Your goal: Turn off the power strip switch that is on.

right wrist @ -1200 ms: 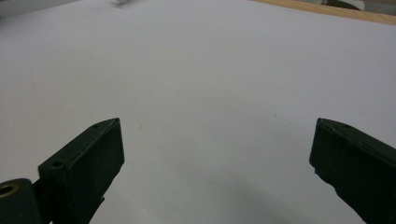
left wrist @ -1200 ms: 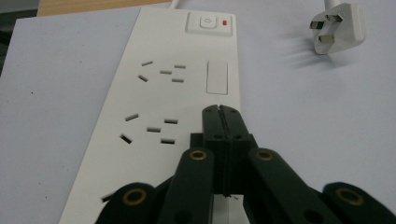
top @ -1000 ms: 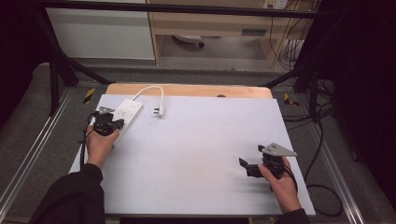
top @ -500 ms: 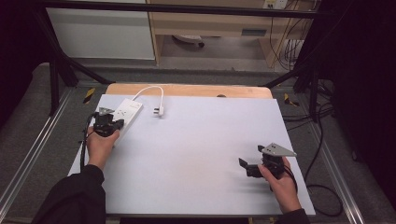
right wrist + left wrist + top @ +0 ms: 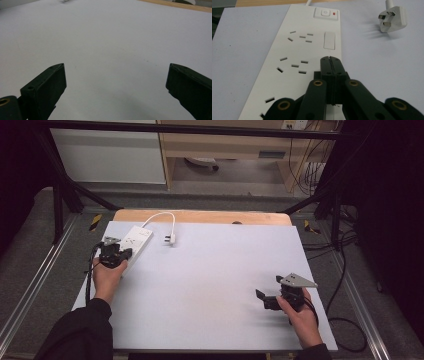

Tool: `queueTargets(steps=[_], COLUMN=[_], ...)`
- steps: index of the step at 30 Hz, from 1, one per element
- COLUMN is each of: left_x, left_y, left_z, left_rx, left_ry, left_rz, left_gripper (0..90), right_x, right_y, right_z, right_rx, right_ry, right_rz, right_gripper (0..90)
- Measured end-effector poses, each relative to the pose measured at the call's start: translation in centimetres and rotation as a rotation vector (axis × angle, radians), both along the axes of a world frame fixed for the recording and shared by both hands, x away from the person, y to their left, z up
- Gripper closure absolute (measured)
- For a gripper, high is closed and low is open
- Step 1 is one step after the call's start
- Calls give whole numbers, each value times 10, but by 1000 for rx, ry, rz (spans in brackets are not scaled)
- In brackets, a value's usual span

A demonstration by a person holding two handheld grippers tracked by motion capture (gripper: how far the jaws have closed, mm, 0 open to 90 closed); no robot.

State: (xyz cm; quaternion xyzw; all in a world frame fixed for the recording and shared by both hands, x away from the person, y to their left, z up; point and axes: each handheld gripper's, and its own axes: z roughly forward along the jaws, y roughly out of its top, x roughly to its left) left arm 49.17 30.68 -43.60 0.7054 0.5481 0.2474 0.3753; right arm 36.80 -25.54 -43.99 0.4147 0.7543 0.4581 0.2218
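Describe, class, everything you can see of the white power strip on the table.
The power strip is a long white bar that looks like plastic, lying flat at the table's far left. Its face carries rows of socket slots, a blank rectangular panel, and a switch with a small red mark at the far end. Its white cord loops to a plug lying loose on the table, prongs showing. The left gripper, jaws closed, is over its near end.

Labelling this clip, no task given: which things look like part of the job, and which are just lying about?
Likely in the job:
- power strip, under the shut fingers of the left gripper
- its plug, loose on the mat
- right gripper, open over bare mat

Just lying about:
- cables on the floor
- shelf unit behind the table
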Motion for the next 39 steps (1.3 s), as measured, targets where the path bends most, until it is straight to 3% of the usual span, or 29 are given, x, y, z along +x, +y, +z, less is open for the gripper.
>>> queueTargets(steps=[13,17,23,27,32,36,39], left_x=[-2,-3,-4,-5,-7,-6,-5], left_y=[-1,-3,-2,-4,-8,-14,-16], left_z=[10,12,18,22,28,31,33], left_rx=[1,20,-10,-28,-8,37,10], left_ry=[-41,-44,-58,-73,-98,-100,-82], left_rz=[2,-15,-2,9,26,29,27], left_gripper=[900,900,883,719,483,307,167], right_x=[0,0,0,0,0,0,0], right_y=[0,0,0,0,0,0,0], right_z=[0,0,0,0,0,0,0], right_rx=[2,2,2,0,2,2,1], right_ry=[0,0,0,-2,-1,-2,0], right_rz=[-1,-2,-2,-2,-2,-3,-2], right_gripper=[35,35,35,34,34,34,34])
